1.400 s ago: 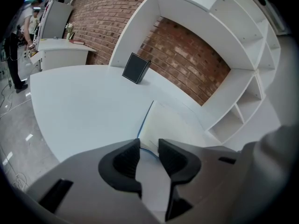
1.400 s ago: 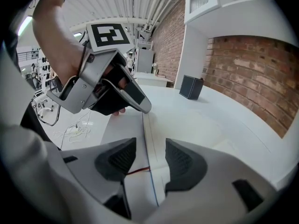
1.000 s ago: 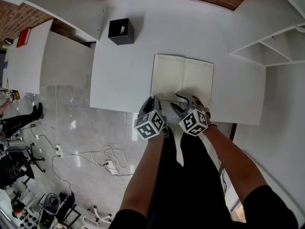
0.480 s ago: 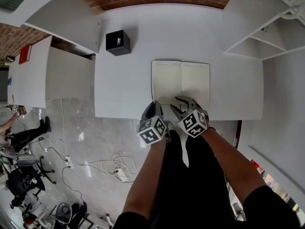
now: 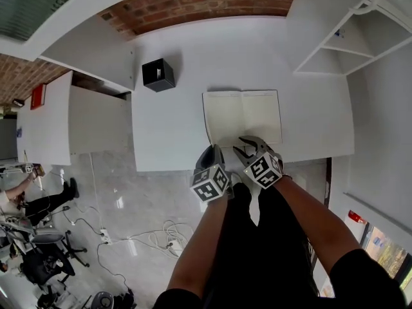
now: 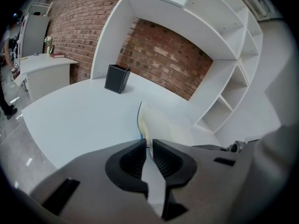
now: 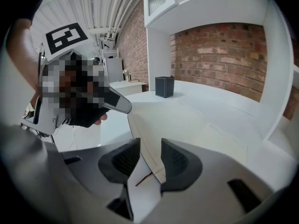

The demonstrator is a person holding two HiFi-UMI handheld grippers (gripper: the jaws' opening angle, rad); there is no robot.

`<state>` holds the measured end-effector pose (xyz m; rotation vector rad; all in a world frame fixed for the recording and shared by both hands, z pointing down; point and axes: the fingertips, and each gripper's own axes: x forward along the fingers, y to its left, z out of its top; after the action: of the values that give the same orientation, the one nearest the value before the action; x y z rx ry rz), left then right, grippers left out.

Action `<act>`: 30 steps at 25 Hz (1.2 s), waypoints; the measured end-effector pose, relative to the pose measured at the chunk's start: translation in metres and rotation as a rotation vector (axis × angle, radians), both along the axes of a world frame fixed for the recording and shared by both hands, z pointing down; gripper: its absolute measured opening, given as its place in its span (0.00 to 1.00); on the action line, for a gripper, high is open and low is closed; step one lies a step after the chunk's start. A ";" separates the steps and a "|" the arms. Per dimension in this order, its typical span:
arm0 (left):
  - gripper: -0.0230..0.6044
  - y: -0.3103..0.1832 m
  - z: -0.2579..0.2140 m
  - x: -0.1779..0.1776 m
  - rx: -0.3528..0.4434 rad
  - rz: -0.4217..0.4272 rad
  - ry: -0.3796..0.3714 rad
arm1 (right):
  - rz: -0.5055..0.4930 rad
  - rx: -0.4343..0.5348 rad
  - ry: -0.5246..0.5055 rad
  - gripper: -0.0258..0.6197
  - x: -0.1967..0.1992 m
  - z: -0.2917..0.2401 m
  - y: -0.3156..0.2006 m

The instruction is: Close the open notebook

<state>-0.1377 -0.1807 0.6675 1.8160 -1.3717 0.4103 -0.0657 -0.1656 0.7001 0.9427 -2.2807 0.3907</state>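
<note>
One slim pinch by the left hand-held gripper holds up the left cover of the notebook, open at the tabletop's near edge, and may slip, while the right hand-held gripper, closing around its pages, could crease them.

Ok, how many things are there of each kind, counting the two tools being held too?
notebook: 1, open on the table
black box: 1
tools: 2, the left tool gripping the notebook's left side, the right tool closing with the notebook's near edge between its jaws
Total: 4
</note>
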 end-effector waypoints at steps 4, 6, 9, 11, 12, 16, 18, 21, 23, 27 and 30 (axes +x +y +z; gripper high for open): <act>0.10 0.001 -0.009 0.008 0.018 0.033 -0.008 | 0.047 0.016 -0.018 0.25 0.007 -0.011 0.001; 0.10 0.003 -0.013 0.011 0.025 0.047 -0.016 | 0.075 0.017 -0.033 0.25 0.011 -0.015 0.003; 0.10 0.005 -0.019 0.017 0.028 0.061 -0.027 | 0.107 0.018 -0.049 0.25 0.019 -0.023 0.007; 0.10 0.006 -0.023 0.021 0.034 0.062 -0.034 | 0.115 0.026 -0.053 0.25 0.025 -0.028 0.009; 0.10 0.006 -0.025 0.023 0.039 0.062 -0.038 | 0.117 0.030 -0.054 0.25 0.028 -0.029 0.009; 0.10 0.011 -0.031 0.034 0.056 0.067 -0.057 | 0.135 0.034 -0.057 0.25 0.045 -0.035 0.017; 0.10 0.014 -0.036 0.040 0.062 0.075 -0.066 | 0.144 0.036 -0.057 0.25 0.054 -0.040 0.021; 0.09 0.015 -0.043 0.051 0.075 0.083 -0.073 | 0.161 0.044 -0.060 0.25 0.068 -0.046 0.022; 0.09 0.015 -0.046 0.057 0.084 0.083 -0.079 | 0.175 0.044 -0.071 0.25 0.077 -0.049 0.024; 0.09 0.019 -0.051 0.069 0.094 0.084 -0.096 | 0.209 0.043 -0.081 0.25 0.097 -0.052 0.028; 0.09 0.022 -0.055 0.078 0.099 0.092 -0.105 | 0.245 0.044 -0.077 0.25 0.113 -0.052 0.028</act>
<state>-0.0601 -0.1591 0.6130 1.9684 -1.4051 0.5003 0.0474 -0.1371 0.6479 1.2553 -2.2558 0.4910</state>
